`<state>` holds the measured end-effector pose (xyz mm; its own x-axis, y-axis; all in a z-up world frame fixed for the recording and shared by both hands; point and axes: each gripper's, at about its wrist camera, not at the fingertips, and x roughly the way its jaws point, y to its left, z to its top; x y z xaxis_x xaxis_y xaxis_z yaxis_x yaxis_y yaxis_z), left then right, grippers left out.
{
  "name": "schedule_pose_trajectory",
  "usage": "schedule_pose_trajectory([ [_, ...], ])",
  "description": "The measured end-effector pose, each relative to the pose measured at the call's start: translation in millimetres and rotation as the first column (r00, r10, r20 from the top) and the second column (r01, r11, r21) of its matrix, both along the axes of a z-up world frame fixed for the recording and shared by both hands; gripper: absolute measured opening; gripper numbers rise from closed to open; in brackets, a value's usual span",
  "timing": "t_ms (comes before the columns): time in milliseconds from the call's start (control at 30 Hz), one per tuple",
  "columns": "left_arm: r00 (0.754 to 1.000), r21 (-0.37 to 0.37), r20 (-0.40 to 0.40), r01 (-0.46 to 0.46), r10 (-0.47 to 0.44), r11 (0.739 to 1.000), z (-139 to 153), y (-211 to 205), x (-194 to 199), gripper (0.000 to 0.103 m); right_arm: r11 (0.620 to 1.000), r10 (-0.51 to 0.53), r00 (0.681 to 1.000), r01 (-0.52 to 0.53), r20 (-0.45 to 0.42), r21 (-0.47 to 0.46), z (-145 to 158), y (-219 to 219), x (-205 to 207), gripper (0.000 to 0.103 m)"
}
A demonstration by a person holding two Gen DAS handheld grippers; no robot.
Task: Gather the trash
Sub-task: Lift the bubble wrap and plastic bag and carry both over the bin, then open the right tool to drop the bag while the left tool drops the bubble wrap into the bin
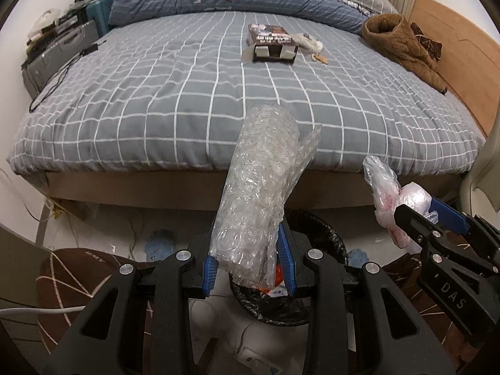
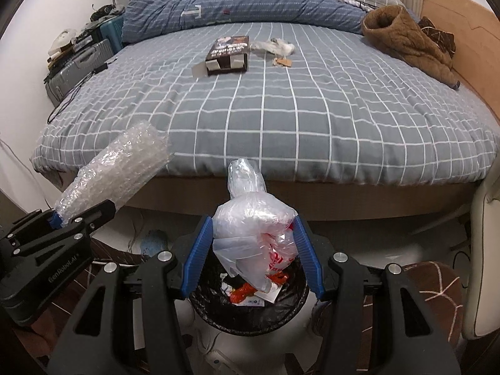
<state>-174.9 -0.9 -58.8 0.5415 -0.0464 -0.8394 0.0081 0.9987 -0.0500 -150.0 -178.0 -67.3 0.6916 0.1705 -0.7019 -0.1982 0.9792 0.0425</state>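
Now | left claw (image 1: 250,268) clamps bubble wrap (image 1: 259,187) | right claw (image 2: 253,256) clamps plastic bag (image 2: 253,228)

Glossy bubble wrap (image 1: 259,187), crinkled plastic bag (image 2: 253,228) – bedsheet (image 1: 187,100) seemingly matt cloth

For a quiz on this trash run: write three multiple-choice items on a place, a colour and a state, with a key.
1. Where is the bin?
A. on the bed
B. on the floor below the right gripper
C. on the suitcase

2. Colour of the bed sheet?
A. grey with white grid
B. plain red
C. green stripes

3. The left gripper is:
A. empty
B. shut on the bubble wrap
C. holding the box

Key: B, the bin shows under its fingers; A, white lines cross grey cloth; B, the pads press the roll's lower end.
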Motion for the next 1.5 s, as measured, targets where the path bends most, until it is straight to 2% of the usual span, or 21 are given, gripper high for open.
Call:
schedule_pose_trajectory([
  [200, 1.000, 0.011, -0.023, -0.007, 0.008, 1.000, -16.2, -1.8, 0.6, 0.032, 1.000, 0.002, 0.999, -0.002, -0.036, 0.006, -19.4, -1.5, 4.0, 0.052],
  [567, 0.994, 0.019, -0.104, -0.037, 0.039, 0.999, -69.1, 15.7, 10.1, 0.032, 1.000, 0.005, 0.987, -0.007, -0.160, -0.012, -74.6, 4.9, 28.6, 0.052],
  [900, 0.990, 0.039, -0.125, -0.059, 0.063, 0.998, -89.5, 28.9, 23.3, 0.032, 0.999, 0.026, 0.975, -0.036, -0.221, -0.040, -101.6, 25.7, 51.4, 0.054],
  [1000, 0.989, 0.047, -0.131, -0.066, 0.072, 0.997, -92.9, 30.4, 25.2, 0.032, 0.998, 0.033, 0.976, -0.045, -0.215, -0.047, -102.2, 30.5, 55.5, 0.058],
  [1100, 0.988, 0.051, -0.135, -0.067, 0.074, 0.996, -95.0, 29.0, 27.0, 0.032, 0.998, 0.034, 0.979, -0.043, -0.203, -0.041, -97.6, 28.4, 55.7, 0.067],
  [1167, 0.988, 0.053, -0.139, -0.065, 0.072, 0.996, -96.1, 25.0, 28.1, 0.033, 0.999, 0.022, 0.983, -0.029, -0.183, -0.033, -90.8, 23.7, 55.0, 0.078],
  [1233, 0.988, 0.051, -0.142, -0.058, 0.064, 0.997, -96.5, 20.1, 29.5, 0.033, 0.999, 0.002, 0.987, -0.008, -0.162, -0.037, -84.5, 18.1, 54.0, 0.082],
  [1367, 0.987, 0.033, -0.153, -0.038, 0.043, 0.999, -96.1, 7.7, 33.2, 0.033, 0.998, -0.039, 0.990, 0.033, -0.138, -0.045, -79.7, 0.7, 53.7, 0.089],
  [1500, 0.987, 0.018, -0.162, -0.020, 0.022, 1.000, -97.1, -10.2, 36.0, 0.032, 0.996, -0.083, 0.989, 0.077, -0.122, -0.052, -77.4, -28.2, 48.9, 0.090],
])
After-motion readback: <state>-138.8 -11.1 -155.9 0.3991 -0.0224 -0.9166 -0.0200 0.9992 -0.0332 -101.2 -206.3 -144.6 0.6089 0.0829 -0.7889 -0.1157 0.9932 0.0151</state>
